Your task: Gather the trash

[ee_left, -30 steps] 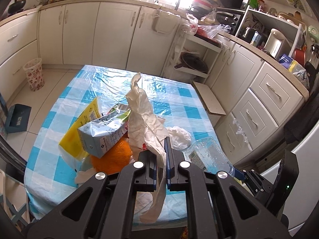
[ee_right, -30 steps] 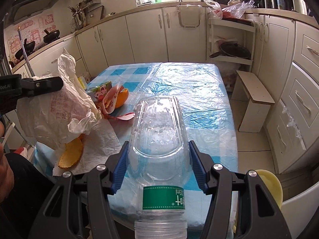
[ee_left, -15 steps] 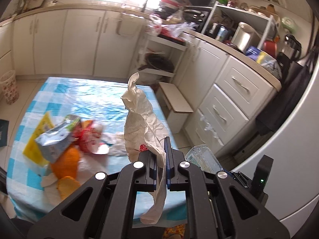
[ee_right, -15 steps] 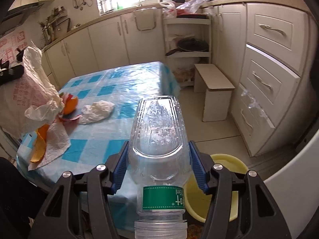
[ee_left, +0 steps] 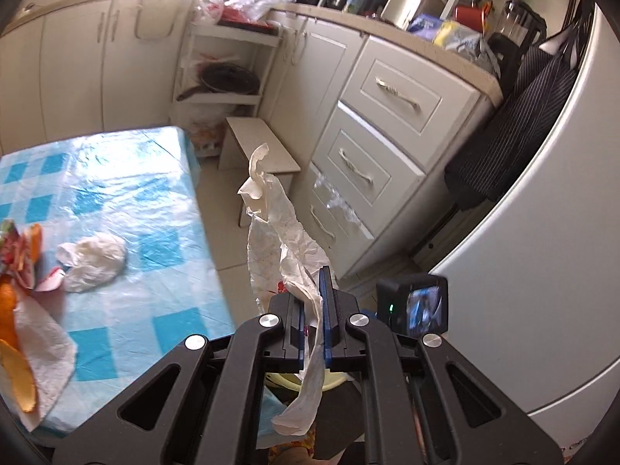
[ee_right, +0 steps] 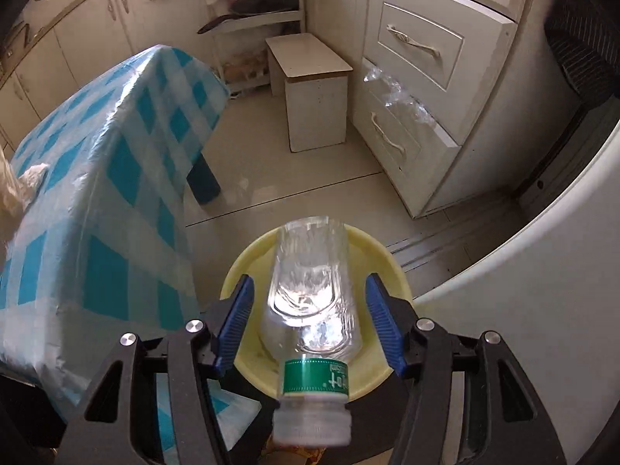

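Note:
My left gripper (ee_left: 313, 302) is shut on a crumpled white paper wrapper (ee_left: 277, 224), held in the air past the table's right edge, above a yellow bin (ee_left: 294, 381) that barely shows below it. My right gripper (ee_right: 310, 317) is open, its blue pads apart from a clear plastic bottle (ee_right: 310, 290) with a green label, which sits between them, base pointing down into the yellow bin (ee_right: 391, 267) on the floor. More trash lies on the blue checked table (ee_left: 116, 209): a crumpled white bag (ee_left: 95, 261), orange peels (ee_left: 15, 368) and a paper towel (ee_left: 42, 352).
White drawers (ee_right: 410, 89) and a white fridge (ee_right: 542, 310) stand to the right of the bin. A small white stool (ee_right: 310, 89) stands on the floor beyond it. The table leg (ee_right: 203, 180) is left of the bin.
Both grippers swung right, from over the table to the floor bin. The right gripper's jaws opened off the bottle and it tipped down over the bin. The left still holds the wrapper.

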Tool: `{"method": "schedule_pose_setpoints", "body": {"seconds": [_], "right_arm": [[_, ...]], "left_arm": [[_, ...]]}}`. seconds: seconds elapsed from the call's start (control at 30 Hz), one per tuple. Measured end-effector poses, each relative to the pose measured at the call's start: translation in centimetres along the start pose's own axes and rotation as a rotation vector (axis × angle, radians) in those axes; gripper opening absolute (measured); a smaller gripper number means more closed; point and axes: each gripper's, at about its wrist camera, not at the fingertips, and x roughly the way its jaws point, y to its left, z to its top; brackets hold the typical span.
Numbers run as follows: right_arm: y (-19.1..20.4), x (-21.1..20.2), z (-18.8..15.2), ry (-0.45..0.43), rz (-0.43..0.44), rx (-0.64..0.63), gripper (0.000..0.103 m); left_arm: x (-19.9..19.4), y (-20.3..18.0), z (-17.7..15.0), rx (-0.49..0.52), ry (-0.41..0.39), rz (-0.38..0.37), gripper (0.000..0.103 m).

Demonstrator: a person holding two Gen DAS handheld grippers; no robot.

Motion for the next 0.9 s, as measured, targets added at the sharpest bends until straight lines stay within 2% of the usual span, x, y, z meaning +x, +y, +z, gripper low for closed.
{"method": "schedule_pose_setpoints", "body": {"seconds": [0.1, 0.17, 0.3, 0.4, 0.53, 0.6, 0.63, 0.67, 0.77, 0.9], "right_arm": [[-1.2, -2.4, 2.1, -0.083, 0.034, 0.038, 0.066], [-1.8, -4.9, 4.0, -0.158, 0.051, 0.034, 0.067], [-2.9, -9.9, 6.6, -0.351, 0.087, 0.037, 0.075], [-3.7, -12.7, 7.1, -0.475, 0.141, 0.085, 0.079], [-3.0, -14.1, 7.8, -0.545, 0.193, 0.075, 0.082], [-2.7, -14.4, 8.0, -0.553, 0.198, 0.058, 0.085], [-2.5, -14.3, 8.3, -0.554, 0.2, 0.053, 0.085], [-2.3, -14.3, 8.4, -0.556, 0.202, 0.049, 0.085], [-1.4, -14.5, 8.9, -0.557, 0.211, 0.026, 0.088], [-0.5, -15.0, 9.0, -0.575, 0.221, 0.0, 0.091]], "left_arm": [[2.3, -0.7, -0.7, 0.003, 0.048, 0.002, 0.007], [3.8, -1.1, -1.3, 0.006, 0.076, 0.004, 0.007], [7.3, -1.6, -2.4, -0.004, 0.134, 0.008, 0.007], [10.8, -2.4, -3.1, -0.012, 0.184, 0.022, 0.007], [16.0, -3.6, -4.0, -0.023, 0.249, 0.06, 0.008], [18.5, -4.1, -4.5, -0.025, 0.299, 0.086, 0.025], [19.3, -4.3, -4.8, -0.026, 0.309, 0.109, 0.044], [19.6, -4.4, -4.9, -0.027, 0.307, 0.126, 0.055], [19.1, -4.6, -5.0, -0.019, 0.294, 0.123, 0.061], [16.2, -3.7, -4.5, -0.022, 0.273, 0.125, 0.067]]}}
